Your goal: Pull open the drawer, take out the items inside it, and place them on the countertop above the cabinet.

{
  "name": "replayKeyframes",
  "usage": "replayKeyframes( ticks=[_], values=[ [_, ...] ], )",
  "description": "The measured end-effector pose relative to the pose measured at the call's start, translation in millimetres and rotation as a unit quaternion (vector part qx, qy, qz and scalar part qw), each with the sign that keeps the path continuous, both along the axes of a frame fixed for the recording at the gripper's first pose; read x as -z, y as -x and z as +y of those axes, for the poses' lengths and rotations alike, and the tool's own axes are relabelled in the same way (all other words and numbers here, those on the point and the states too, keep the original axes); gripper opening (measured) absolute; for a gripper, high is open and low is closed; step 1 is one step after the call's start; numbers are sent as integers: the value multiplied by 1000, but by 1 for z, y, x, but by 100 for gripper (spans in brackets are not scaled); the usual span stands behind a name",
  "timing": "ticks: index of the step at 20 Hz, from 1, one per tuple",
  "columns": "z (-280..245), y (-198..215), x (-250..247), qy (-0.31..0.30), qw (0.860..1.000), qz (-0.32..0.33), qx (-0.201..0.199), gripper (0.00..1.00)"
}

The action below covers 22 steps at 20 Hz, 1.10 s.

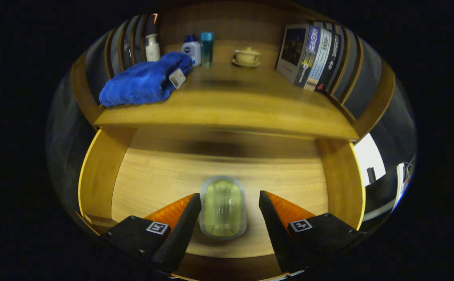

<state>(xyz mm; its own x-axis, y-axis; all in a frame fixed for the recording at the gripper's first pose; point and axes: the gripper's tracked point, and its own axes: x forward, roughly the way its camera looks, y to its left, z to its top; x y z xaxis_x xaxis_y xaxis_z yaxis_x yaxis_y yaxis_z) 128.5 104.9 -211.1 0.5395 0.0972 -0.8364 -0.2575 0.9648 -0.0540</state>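
The wooden drawer stands pulled open below the countertop. On the drawer's floor lies a clear oval container with a yellow-green inside. My gripper is open and hangs over the drawer, with the container between its fingers. The left finger is close to the container's side; the right finger stands apart from it by a gap. A folded blue towel with a white tag rests on the left part of the countertop.
At the back of the countertop stand a white pump bottle, a white jar with a blue cap, a teal bottle and a lidded yellow cup on a saucer. Books lean at the right.
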Motion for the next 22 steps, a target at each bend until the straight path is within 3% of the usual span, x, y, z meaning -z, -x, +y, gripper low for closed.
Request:
replayKeyframes(
  ticks=[4,6,9,14,22],
  values=[
    [3,5,16,-11,999,41,5,74],
    [2,8,22,-11,998,59,11,60],
    [1,10,19,-10,998,65,15,28],
    [4,21,-19,-25,998,64,10,28],
    [5,-10,-121,-18,1000,4,1,27]
  ],
)
